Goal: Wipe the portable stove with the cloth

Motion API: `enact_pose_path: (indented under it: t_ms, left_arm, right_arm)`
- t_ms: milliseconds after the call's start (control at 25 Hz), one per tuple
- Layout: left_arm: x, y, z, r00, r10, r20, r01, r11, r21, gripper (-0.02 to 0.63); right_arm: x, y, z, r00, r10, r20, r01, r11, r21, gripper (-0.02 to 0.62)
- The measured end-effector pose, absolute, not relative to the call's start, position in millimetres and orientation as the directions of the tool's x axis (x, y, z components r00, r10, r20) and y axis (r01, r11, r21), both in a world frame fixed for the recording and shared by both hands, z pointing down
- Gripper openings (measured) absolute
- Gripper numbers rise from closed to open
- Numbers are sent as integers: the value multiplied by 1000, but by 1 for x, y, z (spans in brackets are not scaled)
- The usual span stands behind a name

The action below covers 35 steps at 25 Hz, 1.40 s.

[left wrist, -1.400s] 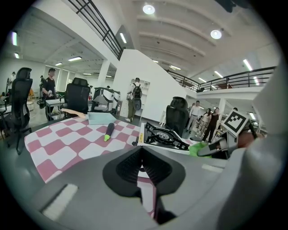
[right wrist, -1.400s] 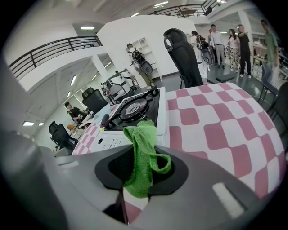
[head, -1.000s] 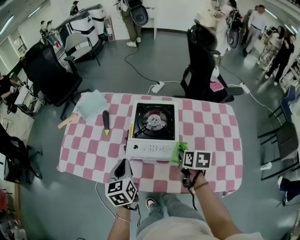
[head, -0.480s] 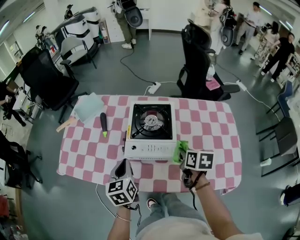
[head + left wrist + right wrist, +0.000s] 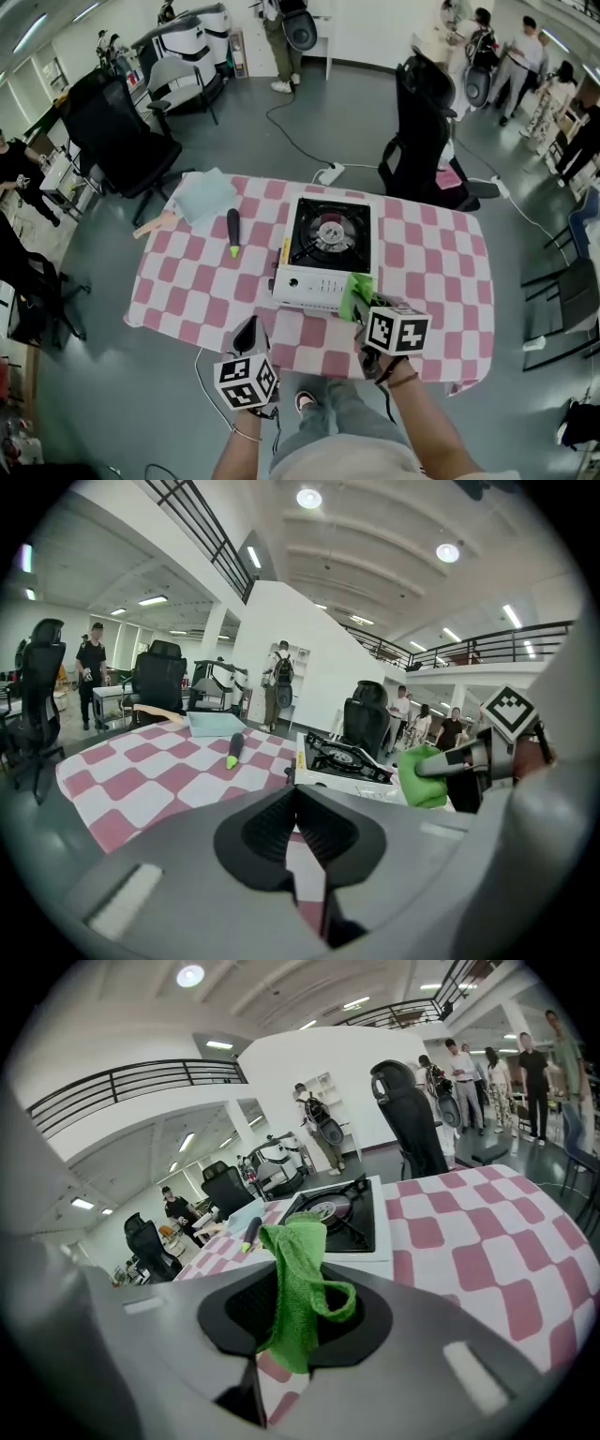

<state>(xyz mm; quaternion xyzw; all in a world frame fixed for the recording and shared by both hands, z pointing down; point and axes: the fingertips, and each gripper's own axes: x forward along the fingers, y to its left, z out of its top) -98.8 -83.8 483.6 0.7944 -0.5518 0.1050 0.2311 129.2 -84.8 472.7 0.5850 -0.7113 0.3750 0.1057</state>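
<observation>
A white portable stove with a black burner top stands in the middle of the pink-checked table. The green cloth hangs bunched at the stove's front right corner, and my right gripper is shut on it. In the right gripper view the cloth sticks up from between the jaws, with the stove just beyond. My left gripper hovers over the table's near edge, left of the stove's front, jaws shut with nothing in them. Its own view shows the stove and the cloth to the right.
A black tool with a yellow-green tip lies left of the stove. A pale blue folded cloth sits at the far left corner, a wooden handle beside it. Office chairs and a power strip stand behind the table.
The head view has swung, so the table sits farther right in frame. My right gripper with the cloth has come closer to the stove's front right corner. The left gripper has hardly moved.
</observation>
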Motion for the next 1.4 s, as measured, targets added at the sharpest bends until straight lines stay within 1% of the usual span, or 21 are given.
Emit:
enact_pose_path:
  t_ms: [240, 440, 680, 1080, 1400]
  left_arm:
    - [-162, -65, 491, 272, -853, 445, -955, -183, 232, 0]
    - [-214, -45, 501, 180, -861, 475, -971, -79, 226, 0]
    - [-251, -28, 515, 119, -856, 503, -974, -2, 226, 0]
    - [-263, -24, 533, 103, -845, 525, -970, 33, 243, 0]
    - [-257, -13, 550, 103, -821, 562, -969, 45, 243, 0]
  right_arm:
    - [68, -88, 483, -364, -737, 570, -904, 131, -408, 83]
    - [21, -94, 491, -376, -741, 557, -923, 243, -300, 83]
    - [-13, -104, 498, -389, -751, 534, -921, 297, -253, 83]
    - [-35, -107, 516, -360, -813, 458, -930, 349, -113, 83]
    - [-36, -112, 524, -301, -873, 384, -944, 330, 9, 83]
